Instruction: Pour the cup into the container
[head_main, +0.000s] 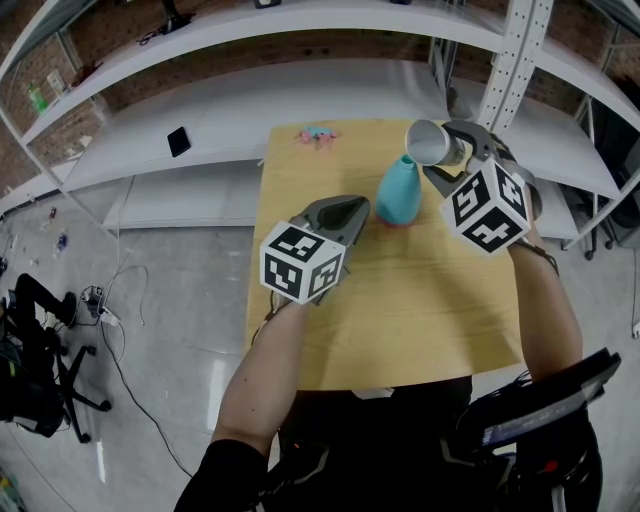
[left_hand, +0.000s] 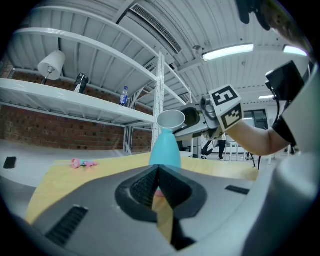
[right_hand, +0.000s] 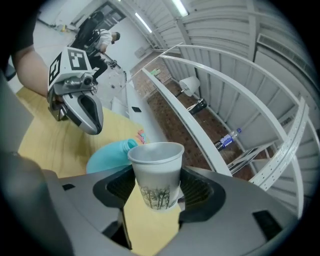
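Above the teal container (head_main: 401, 190) on the table (head_main: 400, 310), my right tongs (right_hand: 155, 192) pinch the white paper cup (right_hand: 156, 170) by its lower half.
From the head view I see the cup tipped toward its side, its open mouth just over the container's narrow top; I cannot tell whether they touch. The container stands upright on the table's far half. My left tongs (left_hand: 159, 182) are pressed together on nothing, hovering just left of the container. A small pink object (head_main: 318, 134) lies at the far edge, well apart.
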